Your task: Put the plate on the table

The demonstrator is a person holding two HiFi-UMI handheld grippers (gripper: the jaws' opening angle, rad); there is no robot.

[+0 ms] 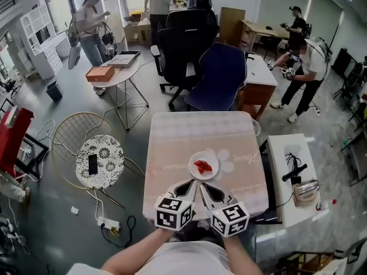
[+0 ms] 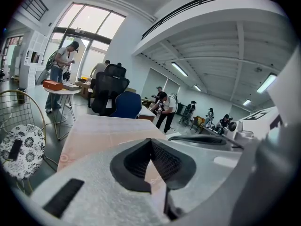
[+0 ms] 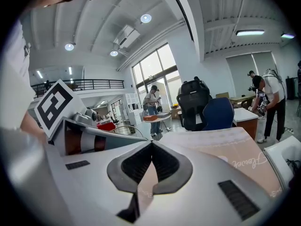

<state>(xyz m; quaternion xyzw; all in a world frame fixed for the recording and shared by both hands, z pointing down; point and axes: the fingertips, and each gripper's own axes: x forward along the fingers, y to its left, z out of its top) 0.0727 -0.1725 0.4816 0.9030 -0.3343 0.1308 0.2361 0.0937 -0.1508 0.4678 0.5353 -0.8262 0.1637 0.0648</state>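
I have both tools low over the near edge of the pale pink cloth-covered bench (image 1: pixel 172 136), side by side and angled inward so that their tips nearly meet. The small round white plate (image 1: pixel 203 165) sits flat on the bench just ahead of those tips, a little nearer the line of the right tool (image 1: pixel 206 189) than that of the left tool (image 1: pixel 186 187). It is apart from both, and I see no jaw touching its rim. It carries a few red pieces of food (image 1: pixel 202 166), possibly strawberries, though they are too small for me to be sure. The left tool (image 2: pixel 151 142) shows its two dark ribbed pads pressed together at the tip with only cloth behind them, so it is clenched on nothing. The right tool (image 3: pixel 151 145) reads the same: pads closed tip to tip, nothing between them, the bench (image 3: pixel 225 147) spreading ahead and to its right. Neither gripper view catches the plate, which I take to lie below their line of sight. The plate rests level towards the front of the bench with the food undisturbed, and I judge this to be the placed state the task asks for. I also judge that the tools are closed at the edge because they have nothing to carry. The main risk now would be nudging the rim with the closed tips.
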